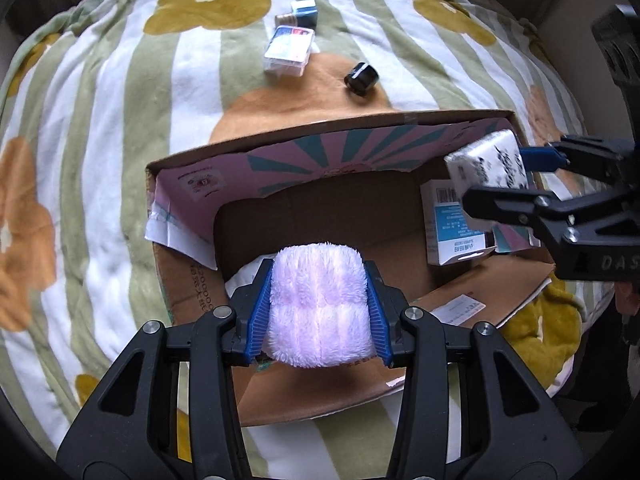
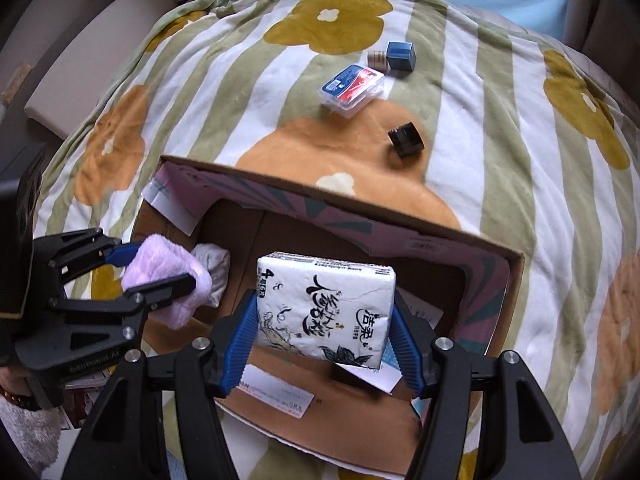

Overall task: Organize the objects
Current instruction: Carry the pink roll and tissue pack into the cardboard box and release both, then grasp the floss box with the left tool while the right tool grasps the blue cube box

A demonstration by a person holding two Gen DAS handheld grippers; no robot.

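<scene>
My left gripper is shut on a rolled pink fluffy cloth and holds it over the near left part of an open cardboard box. My right gripper is shut on a white tissue pack with black lettering, held above the box's right side. Each gripper shows in the other's view: the right one with the pack, the left one with the cloth. In the box lie a white-and-blue carton and a white bundle.
The box sits on a striped blanket with flower shapes. Beyond the box lie a clear plastic card case, a small black cylinder, a blue cube and a small brown spool. The same items show in the right wrist view.
</scene>
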